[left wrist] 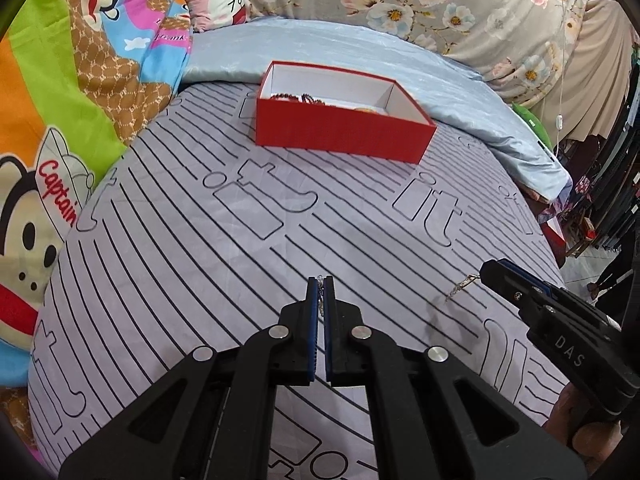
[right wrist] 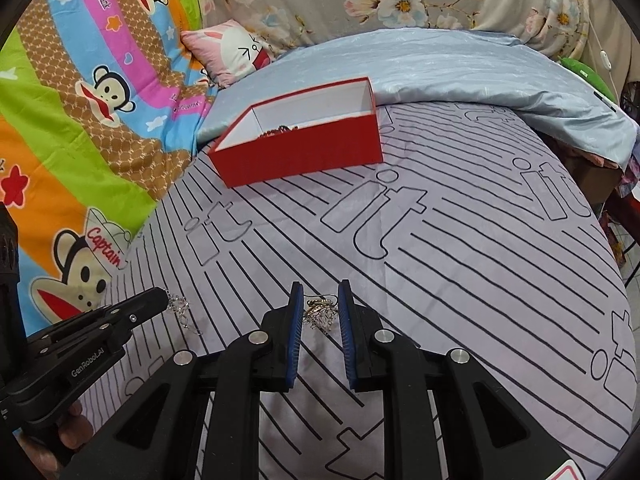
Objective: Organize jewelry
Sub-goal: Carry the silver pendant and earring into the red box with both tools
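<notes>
Striped grey bedding covers the bed (left wrist: pixel 200 264) I am working over, with a red box (left wrist: pixel 340 136) further back holding beads and other pieces already.

My left tool (left wrist: pixel 324 282) is pressed together on a thin silver chain (left wrist: pixel 321 304), which hangs between the blue pads; in the right wrist view its tip shows the same chain (right wrist: pixel 180 308) dangling down to the sheet. My right tool (right wrist: pixel 320 292) is spread, its fingers standing either side of a gold-and-silver earring (right wrist: pixel 318 312) that lies on the bedding between them, not yet pinched as far as I can judge.

Risks, as I see them: the chain is held by only a few links, so a quick swing toward the box could let it slip out or snag on the fabric. The earring is small and flat on soft cloth; closing the right tool could pinch the sheet with it, or push it aside and miss. The two pieces lie near each other, so tangling is possible if I cross paths.
</notes>
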